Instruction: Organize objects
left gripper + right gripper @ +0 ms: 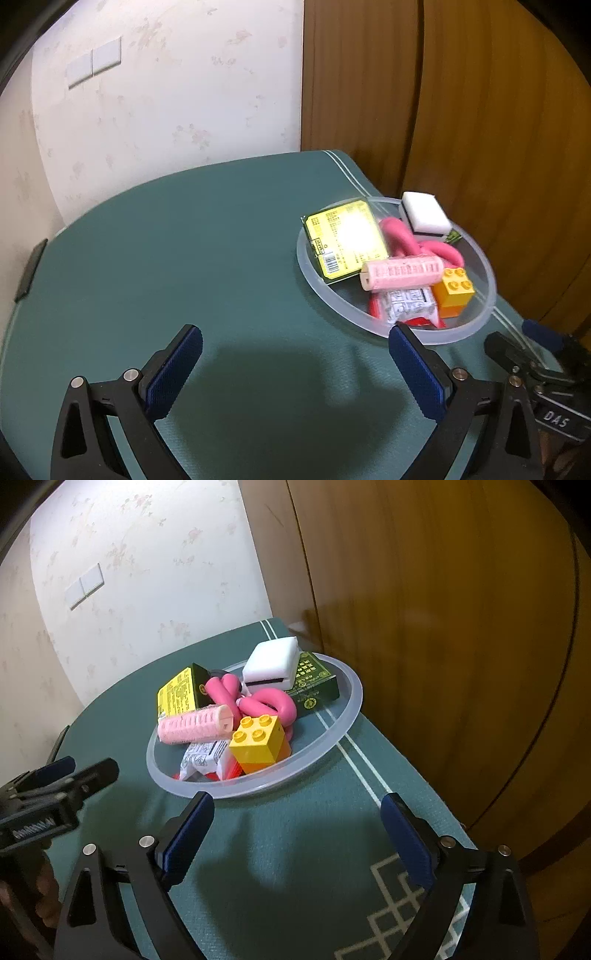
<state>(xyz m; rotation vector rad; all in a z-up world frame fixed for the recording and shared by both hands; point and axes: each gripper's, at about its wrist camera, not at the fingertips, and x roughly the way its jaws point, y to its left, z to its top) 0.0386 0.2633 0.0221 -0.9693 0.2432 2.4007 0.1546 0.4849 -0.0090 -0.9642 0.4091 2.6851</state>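
Note:
A clear round plastic tray (476,325) (351,686) on the green table holds several objects: a yellow-faced box (347,240) (177,694), a pink hair roller (402,273) (195,723), a twisted pink tube (402,236) (273,701), a yellow toy brick (454,291) (258,742), a white sponge (424,212) (271,661), a silver and red packet (406,306) (203,758) and a dark green box (316,681). My left gripper (295,369) is open and empty, left of the tray. My right gripper (297,834) is open and empty, just in front of it.
The green mat (184,258) covers the table to the left. A brown wooden door (461,627) stands right behind the table. A dark flat thing (31,269) lies at the table's far left edge. The wall (166,92) is at the back.

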